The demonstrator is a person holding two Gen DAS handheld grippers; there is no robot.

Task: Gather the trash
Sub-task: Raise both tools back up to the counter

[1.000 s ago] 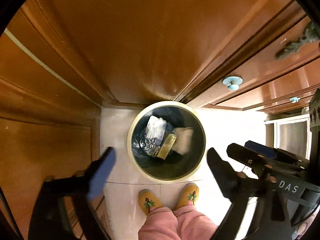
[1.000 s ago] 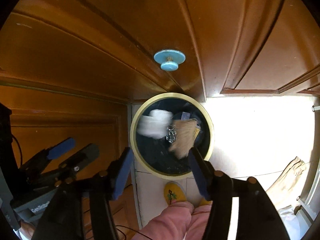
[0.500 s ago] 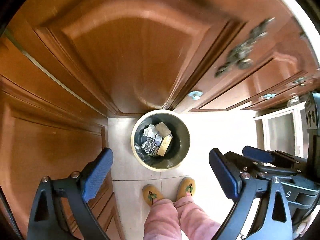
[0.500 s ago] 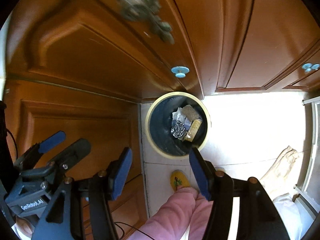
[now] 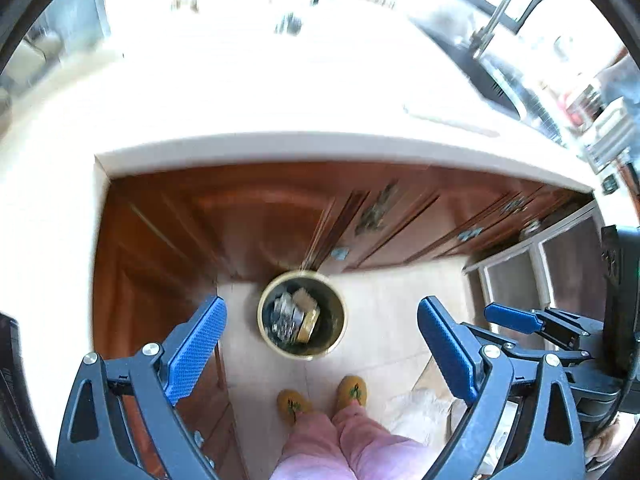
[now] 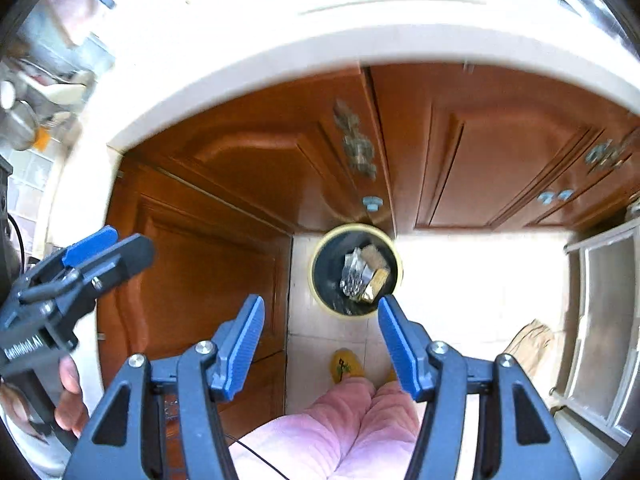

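Observation:
A round bin with a cream rim [image 5: 301, 356] stands on the tiled floor far below, against the wooden cabinets; it also shows in the right wrist view [image 6: 316, 288]. Inside lie crumpled foil, a brown paper piece and a gold wrapper [image 5: 296, 316] [image 6: 362, 276]. My left gripper [image 5: 322, 344] is open and empty, high above the bin. My right gripper [image 6: 320, 336] is open and empty too, beside the left one [image 6: 80, 264].
A white countertop [image 5: 280, 92] with a sink and tap [image 5: 492, 28] at the right spans the top. Brown cabinet doors with blue knobs [image 6: 372, 203] are below it. The person's pink trousers and yellow slippers [image 5: 352, 390] are under the grippers. A glass-fronted unit [image 6: 600, 320] is at the right.
Both grippers have risen well away from the bin, which now looks small. The countertop and sink have come into view. The trash has settled in the bin.

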